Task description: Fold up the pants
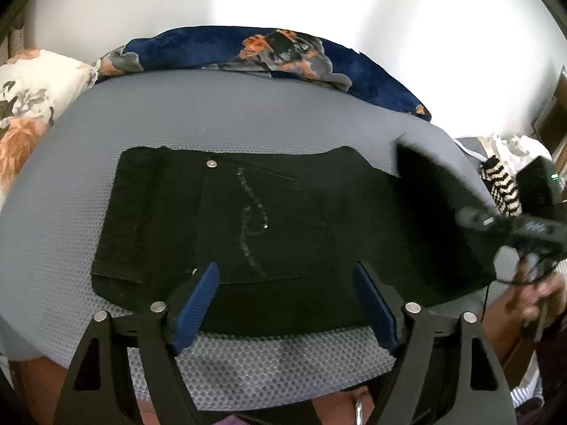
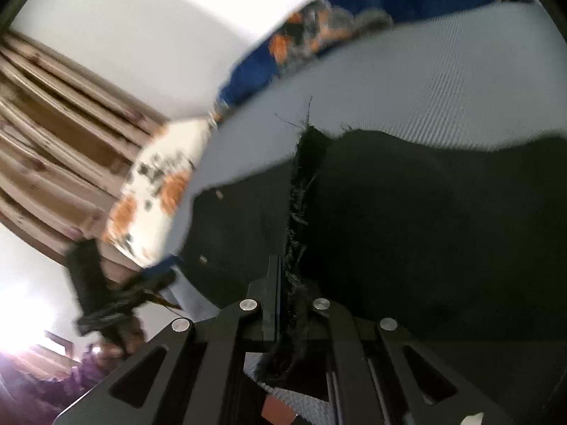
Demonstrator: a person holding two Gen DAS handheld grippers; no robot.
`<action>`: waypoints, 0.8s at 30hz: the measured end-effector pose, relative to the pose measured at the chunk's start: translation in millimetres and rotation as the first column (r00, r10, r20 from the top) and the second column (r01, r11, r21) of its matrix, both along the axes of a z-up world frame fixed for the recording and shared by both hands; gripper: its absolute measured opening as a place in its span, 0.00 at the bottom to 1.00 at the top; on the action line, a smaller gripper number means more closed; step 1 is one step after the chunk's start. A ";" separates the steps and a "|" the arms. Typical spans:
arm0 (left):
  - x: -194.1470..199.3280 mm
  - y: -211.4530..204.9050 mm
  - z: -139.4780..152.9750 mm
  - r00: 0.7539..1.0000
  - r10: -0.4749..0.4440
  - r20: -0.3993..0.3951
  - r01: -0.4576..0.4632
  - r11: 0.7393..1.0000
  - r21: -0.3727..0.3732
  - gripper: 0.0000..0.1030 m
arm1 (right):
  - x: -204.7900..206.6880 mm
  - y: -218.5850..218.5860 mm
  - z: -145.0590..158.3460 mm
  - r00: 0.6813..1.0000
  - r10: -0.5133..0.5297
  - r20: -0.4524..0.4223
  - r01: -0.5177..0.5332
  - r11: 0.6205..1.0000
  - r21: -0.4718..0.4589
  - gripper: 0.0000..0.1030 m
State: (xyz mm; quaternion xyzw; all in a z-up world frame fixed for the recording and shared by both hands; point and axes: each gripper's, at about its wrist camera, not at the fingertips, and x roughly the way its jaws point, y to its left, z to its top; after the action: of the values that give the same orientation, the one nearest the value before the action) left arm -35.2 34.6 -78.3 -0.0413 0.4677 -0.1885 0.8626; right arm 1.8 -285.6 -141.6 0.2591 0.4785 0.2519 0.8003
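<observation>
Black pants (image 1: 248, 219) lie flat on a grey mattress (image 1: 212, 113), waistband at the left with a silver button (image 1: 212, 164). My left gripper (image 1: 287, 304) is open, its blue pads (image 1: 198, 301) over the pants' near edge, holding nothing. My right gripper (image 1: 510, 226) shows blurred at the right, lifting the pants' leg end (image 1: 436, 205) off the mattress. In the right wrist view my right gripper (image 2: 292, 283) is shut on the frayed black hem (image 2: 301, 194) of the pants (image 2: 425, 230). The left gripper (image 2: 106, 304) appears blurred at the lower left.
A navy floral blanket (image 1: 283, 53) lies along the mattress's far edge by the white wall. A white floral pillow (image 1: 28, 106) is at the left. A striped item (image 1: 503, 184) and dark box (image 1: 538, 184) sit at the right. Wooden furniture (image 2: 53, 141) stands beyond the pillow.
</observation>
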 end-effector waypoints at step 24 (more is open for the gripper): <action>-2.9 4.7 -24.7 0.998 -0.033 -0.056 0.032 0.999 -0.022 0.78 | -6.6 73.9 -3.5 0.995 0.071 0.067 -0.053 0.969 -0.242 0.05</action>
State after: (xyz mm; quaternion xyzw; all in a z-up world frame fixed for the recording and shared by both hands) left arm -38.2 39.4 -103.0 -0.0481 0.4904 -0.2062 0.8454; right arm -4.8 -211.7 -145.1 0.1357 0.4828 0.2265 0.8350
